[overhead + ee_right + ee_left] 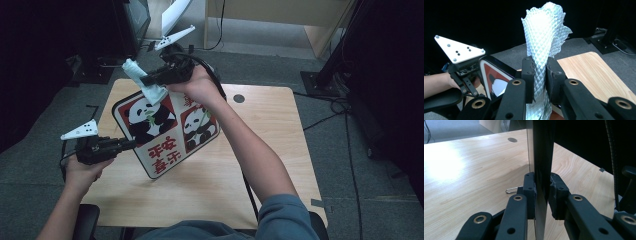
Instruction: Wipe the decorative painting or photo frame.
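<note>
Left tool (131, 144): held at the near left of the desk (280, 150), its jaws clamped on the left edge of the panda board (167, 131). In the left gripper view the board (542, 157) is seen edge-on, upright between the two pads (530, 192).

Panda board: a flat rounded panel, white-bordered, printed with two pandas on red and red characters. It is held tilted above the desk, its face turned up toward the high view.

Cloth (145, 80): a pale, diamond-textured wipe, pressed against the board's far upper corner.

Right tool (150, 79): held by the right hand (200, 85) over the far left part of the desk, its jaws closed tight on the bunched cloth (544, 37), which stands up between the pads (527, 75).

Wire clip (512, 190): lying on the desk just beside the left tool.
</note>
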